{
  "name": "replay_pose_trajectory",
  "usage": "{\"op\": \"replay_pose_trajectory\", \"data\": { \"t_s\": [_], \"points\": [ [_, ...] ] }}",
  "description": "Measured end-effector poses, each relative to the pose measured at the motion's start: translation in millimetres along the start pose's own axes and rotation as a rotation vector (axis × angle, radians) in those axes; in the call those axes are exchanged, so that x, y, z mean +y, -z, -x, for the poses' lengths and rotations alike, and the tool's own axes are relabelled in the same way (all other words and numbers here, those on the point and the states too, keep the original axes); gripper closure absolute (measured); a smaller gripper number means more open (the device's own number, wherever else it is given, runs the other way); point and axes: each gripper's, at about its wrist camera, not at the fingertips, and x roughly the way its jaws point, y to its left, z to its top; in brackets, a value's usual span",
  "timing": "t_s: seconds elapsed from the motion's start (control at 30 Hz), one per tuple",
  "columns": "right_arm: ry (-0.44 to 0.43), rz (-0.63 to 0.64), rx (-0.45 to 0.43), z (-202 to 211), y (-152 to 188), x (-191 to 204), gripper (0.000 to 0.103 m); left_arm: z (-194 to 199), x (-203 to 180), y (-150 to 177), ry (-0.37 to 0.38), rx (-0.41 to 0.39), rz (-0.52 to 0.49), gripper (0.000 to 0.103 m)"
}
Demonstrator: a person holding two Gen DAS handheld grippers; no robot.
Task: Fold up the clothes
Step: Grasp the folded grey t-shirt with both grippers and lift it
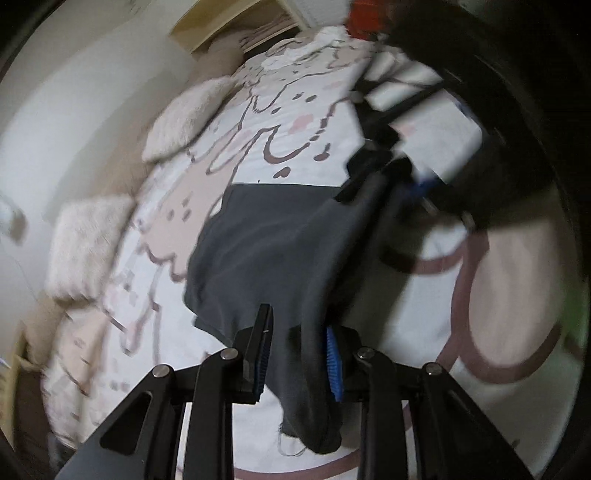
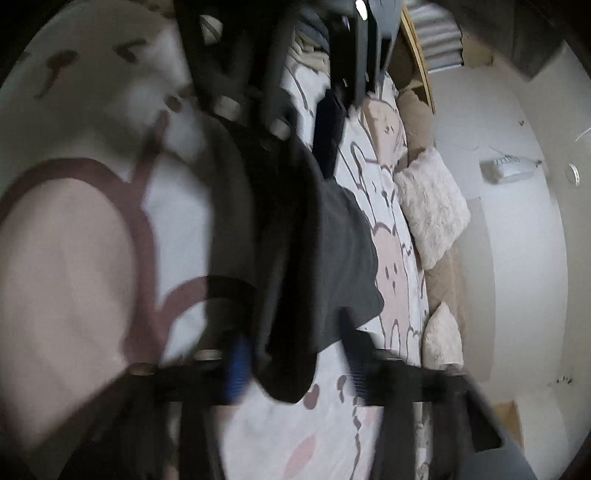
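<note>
Garment (image 1: 266, 251), dark grey: lifted over bed (image 1: 288, 122), one edge draped between left gripper's (image 1: 297, 354) part-spread pads, other edge apparently pinched by right gripper (image 2: 295, 365), blurred; mid-fold; next, lay edges together.

1. Right gripper (image 2: 295, 362): fingers smeared by motion blur; grip on the dark garment (image 2: 332, 236) could not be judged.
2. Left gripper (image 1: 297, 354): arms cut off by the lower edge.
3. Red object (image 1: 365, 18): cropped at top, unidentifiable.
</note>
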Motion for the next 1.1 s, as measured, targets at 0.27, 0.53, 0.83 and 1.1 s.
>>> {"op": "replay_pose_trajectory", "data": {
  "t_s": [0.27,0.53,0.83,1.1],
  "points": [
    [-0.329,-0.444,0.038,-13.2,14.8,-80.3,0.082,-1.1,-34.3,11.1,-0.133,0.023,-0.185,0.06],
    [-0.409,-0.583,0.038,-18.7,13.8,-116.4,0.082,-6.5,-43.0,19.1,-0.221,0.031,-0.273,0.06],
    [-0.378,-0.555,0.032,3.8,-13.3,-150.3,0.085,4.5,10.8,10.1,-0.146,0.026,0.01,0.09],
    [-0.343,-0.536,0.025,21.2,-50.4,-212.4,0.087,49.4,142.2,2.1,-0.085,-0.029,0.587,0.091]
  ]
}}
